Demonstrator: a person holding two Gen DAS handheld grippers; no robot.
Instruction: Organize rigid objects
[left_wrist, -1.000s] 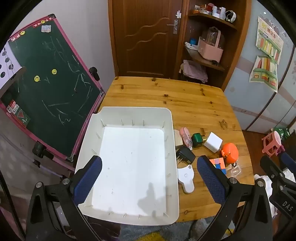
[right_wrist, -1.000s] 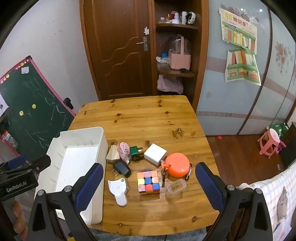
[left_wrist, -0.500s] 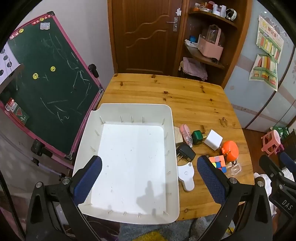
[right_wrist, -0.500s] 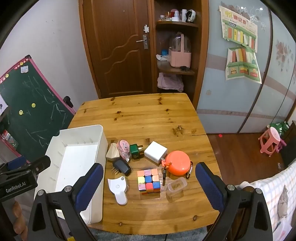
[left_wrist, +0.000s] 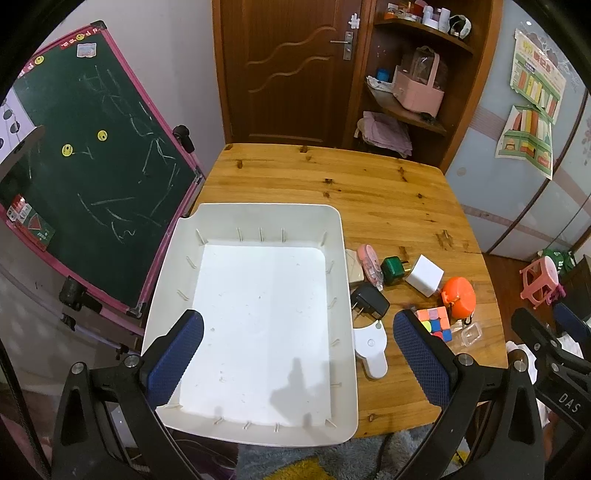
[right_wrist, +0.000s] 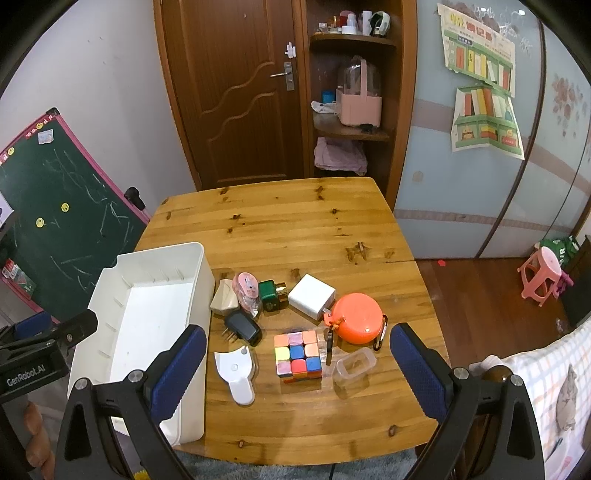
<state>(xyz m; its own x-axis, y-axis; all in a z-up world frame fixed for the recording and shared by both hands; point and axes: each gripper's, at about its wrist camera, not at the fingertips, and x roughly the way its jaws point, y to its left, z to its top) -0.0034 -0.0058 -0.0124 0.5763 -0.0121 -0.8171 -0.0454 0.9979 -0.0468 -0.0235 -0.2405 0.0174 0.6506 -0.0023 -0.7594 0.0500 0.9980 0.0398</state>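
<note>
A white bin (left_wrist: 343, 258) is seen at the left edge of a wooden table (right_wrist: 295, 221), with nothing in it. The left gripper (left_wrist: 295, 354) is held above the bin's near end, its jaws spread wide and nothing between them. The right gripper (right_wrist: 295, 365) is likewise held wide apart and unloaded, above the small items clustered just beside the bin. In that cluster a colour cube (right_wrist: 297, 352) is flanked by a white tape dispenser (right_wrist: 238, 373) on one side and a clear plastic box (right_wrist: 354, 365) on the other. Behind these lie a black plug (right_wrist: 242, 326), a pink case (right_wrist: 247, 291), a green block (right_wrist: 269, 293), a white charger (right_wrist: 311, 296) and an orange round pouch (right_wrist: 356, 317) (a clip hangs off its side). All items rest on the table, outside the bin.
</note>
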